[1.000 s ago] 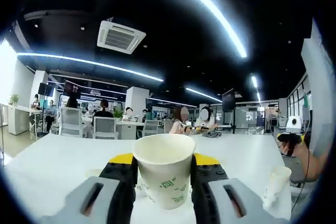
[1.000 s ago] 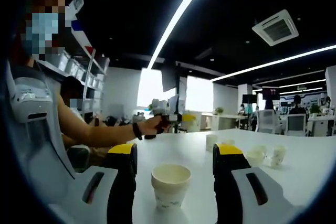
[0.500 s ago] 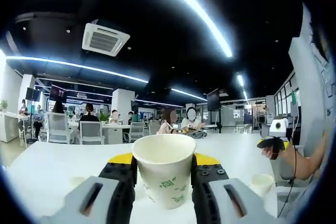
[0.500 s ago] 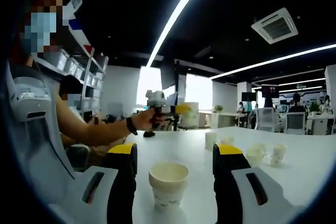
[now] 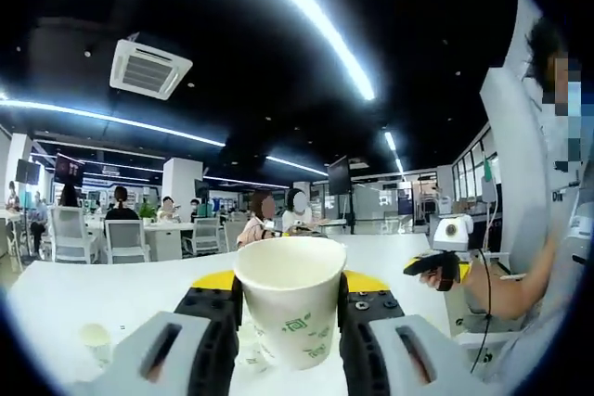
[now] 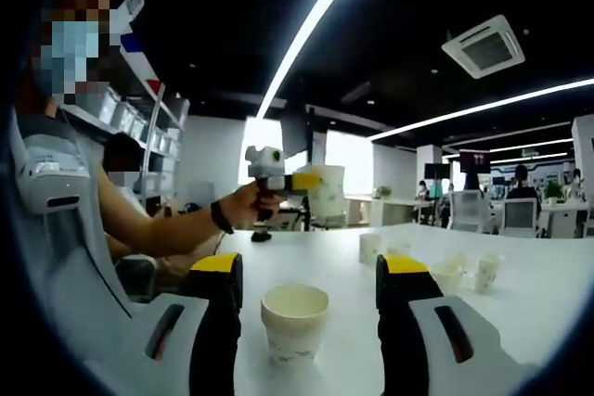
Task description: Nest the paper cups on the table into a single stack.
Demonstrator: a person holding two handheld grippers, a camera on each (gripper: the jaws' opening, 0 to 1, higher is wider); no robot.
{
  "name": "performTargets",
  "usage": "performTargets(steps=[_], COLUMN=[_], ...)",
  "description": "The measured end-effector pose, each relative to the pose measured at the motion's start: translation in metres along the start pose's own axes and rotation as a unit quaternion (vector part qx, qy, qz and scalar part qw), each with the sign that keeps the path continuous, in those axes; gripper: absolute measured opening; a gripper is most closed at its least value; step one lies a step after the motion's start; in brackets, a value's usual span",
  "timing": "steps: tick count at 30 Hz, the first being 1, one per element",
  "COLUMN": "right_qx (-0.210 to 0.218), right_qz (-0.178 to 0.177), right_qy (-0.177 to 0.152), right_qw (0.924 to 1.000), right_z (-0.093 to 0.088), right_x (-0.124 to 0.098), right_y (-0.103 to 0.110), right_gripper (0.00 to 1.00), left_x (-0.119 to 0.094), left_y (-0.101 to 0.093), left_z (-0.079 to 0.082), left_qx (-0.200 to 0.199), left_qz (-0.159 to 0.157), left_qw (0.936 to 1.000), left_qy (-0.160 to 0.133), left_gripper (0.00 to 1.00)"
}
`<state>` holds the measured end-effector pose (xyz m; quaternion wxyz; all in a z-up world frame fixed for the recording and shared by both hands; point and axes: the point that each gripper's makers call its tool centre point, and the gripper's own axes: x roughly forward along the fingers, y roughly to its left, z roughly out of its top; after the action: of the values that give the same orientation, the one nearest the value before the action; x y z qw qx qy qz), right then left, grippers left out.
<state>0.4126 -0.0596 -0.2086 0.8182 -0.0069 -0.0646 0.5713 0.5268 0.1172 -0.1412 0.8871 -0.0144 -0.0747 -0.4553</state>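
Left gripper (image 5: 290, 322) clamps paper cup (image 5: 290, 308) upright — mouth up; axis vert.

No text can be read; the cup (image 5: 290, 308) carries only green printed marks, not readable.

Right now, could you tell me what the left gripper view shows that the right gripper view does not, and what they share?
The left gripper view alone shows the left gripper shut on a paper cup, seen close up, and the right gripper in a hand. The right gripper view alone shows the open right gripper around a standing cup, and loose cups farther off. Both share the white table and the held cup.
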Motion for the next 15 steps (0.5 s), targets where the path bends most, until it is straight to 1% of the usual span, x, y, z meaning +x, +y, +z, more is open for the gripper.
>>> performTargets(steps=[2, 6, 9, 10, 12, 15], right_qx=[-0.001, 0.000, 0.001, 0.001, 0.000, 0.001], right_qz=[0.001, -0.001, -0.006, -0.006, -0.006, -0.007], right_qy=[-0.003, -0.004, -0.002, -0.003, -0.003, -0.003], right_qw=[1.0000, 1.0000, 1.0000, 1.0000, 1.0000, 1.0000], right_z=[0.000, -0.002, -0.003, -0.003, -0.002, -0.002], right_x=[-0.001, -0.005, -0.008, -0.009, -0.010, -0.010], right_y=[0.003, 0.007, 0.005, 0.004, 0.002, -0.002], right_gripper=[0.61, 0.61, 0.61, 0.61, 0.61, 0.61], left_x=[0.005, 0.013, 0.017, 0.019, 0.021, 0.026], left_y=[-0.012, -0.037, -0.051, -0.057, -0.066, -0.073], left_z=[-0.004, -0.006, -0.006, -0.004, -0.003, -0.003], left_qx=[0.001, 0.007, 0.006, -0.002, -0.006, -0.009], left_qz=[-0.015, -0.040, -0.056, -0.065, -0.075, -0.084], left_qw=[0.9999, 0.9991, 0.9983, 0.9978, 0.9971, 0.9964], left_qy=[0.008, 0.014, 0.015, 0.012, 0.009, 0.007], left_gripper=[0.43, 0.43, 0.43, 0.43, 0.43, 0.43])
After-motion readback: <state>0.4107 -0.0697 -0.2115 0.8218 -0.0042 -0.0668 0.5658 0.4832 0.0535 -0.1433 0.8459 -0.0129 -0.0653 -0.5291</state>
